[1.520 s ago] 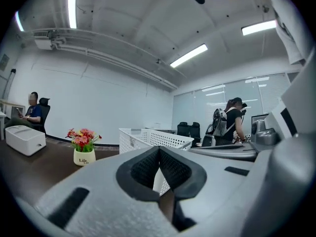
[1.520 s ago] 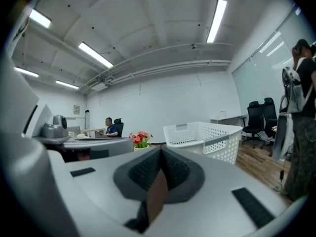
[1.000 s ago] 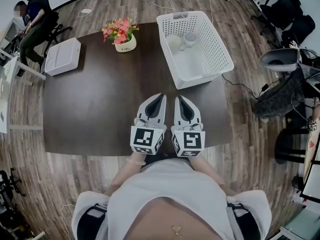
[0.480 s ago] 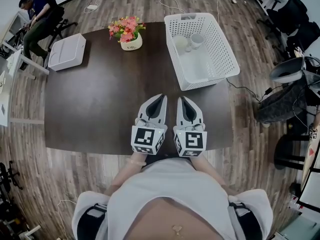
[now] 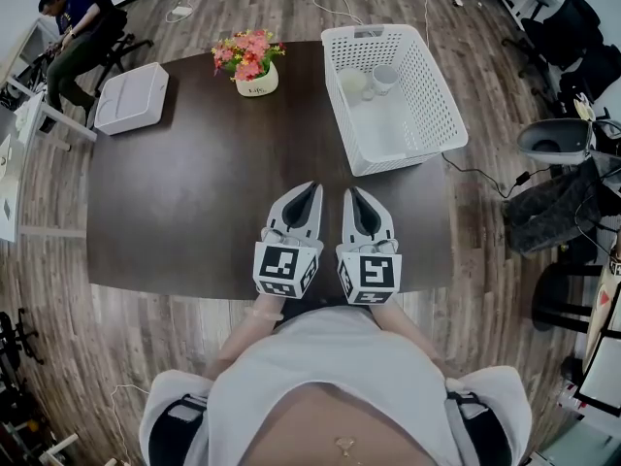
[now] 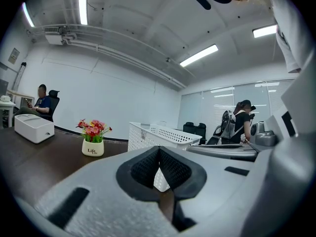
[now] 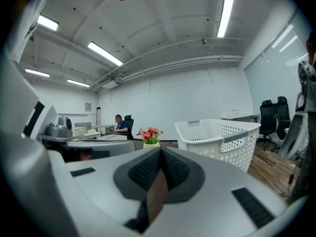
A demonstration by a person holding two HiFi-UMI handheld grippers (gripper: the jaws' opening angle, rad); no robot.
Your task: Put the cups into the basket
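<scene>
Left tongs: the left tongs (image 5: 311, 186) sit at lower centre of the head view, over the near part of the surface (image 5: 194, 192). The pads meet at the tip and nothing is between them.
Right tongs: the right tongs (image 5: 348, 191) lie just beside the left pair and are closed fully, with nothing gripped.
Cups: two cups (image 5: 384, 77) lie inside the basket (image 5: 434, 105) at its far end, in the upper right of the head view. No other cup shows on the surface.
Basket: it stands on the far right corner of the surface, well apart from both tongs.
Step in hand: the loading looks done, so this reads as a resting pose.
Doing it well: hold both tongs closed and low near the front edge. Steer clear of the basket wall so it is not pushed toward the corner. If a cup turns up, open wide before the approach.
Other things: flowers (image 5: 248, 61) stand left of the basket, and a white box (image 5: 131, 98) sits at the far left.
Hard to tell: whether each cup is upright or on its side is unclear at this size.
Hidden: both gripper views show only the basket's outer mesh, not the cups. The tongs' bodies and marker cubes cover most of the hands.
</scene>
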